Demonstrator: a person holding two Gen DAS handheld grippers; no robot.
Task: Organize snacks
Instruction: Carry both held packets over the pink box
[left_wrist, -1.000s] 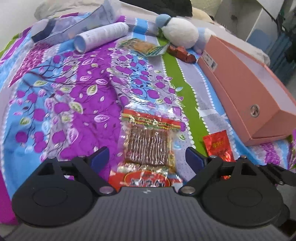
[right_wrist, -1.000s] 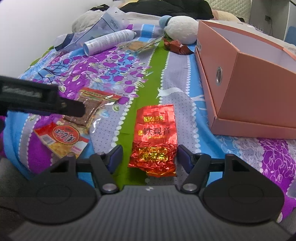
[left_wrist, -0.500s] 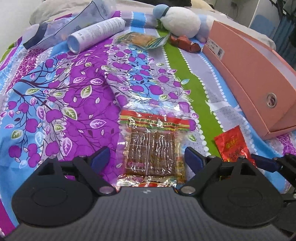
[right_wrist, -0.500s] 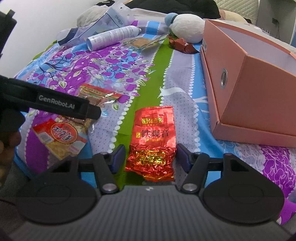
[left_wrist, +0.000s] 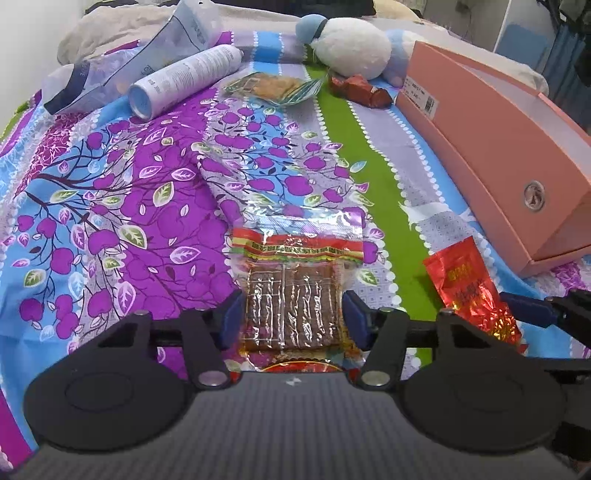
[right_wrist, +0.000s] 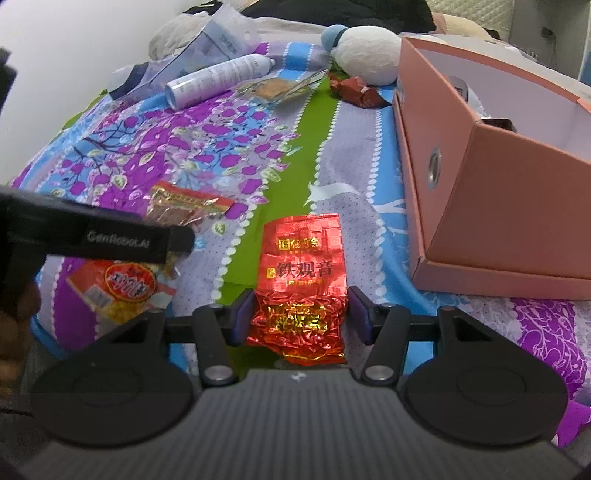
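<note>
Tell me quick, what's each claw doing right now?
Left claw: closing around the clear plastic packet of brown snack strips, pads about touching its sides.
Right claw: closing around the crinkly red foil packet, left pad touching, right just short.

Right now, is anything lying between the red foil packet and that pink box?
No. In the right wrist view, only bare bedspread lies between the red foil packet and the pink box; the two do not touch.

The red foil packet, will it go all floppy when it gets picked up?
Probably a bit. The red foil packet looks crinkled and thin, so it may bend and crackle. It seems light, and its shiny skin could slip in the closing right gripper.
</note>
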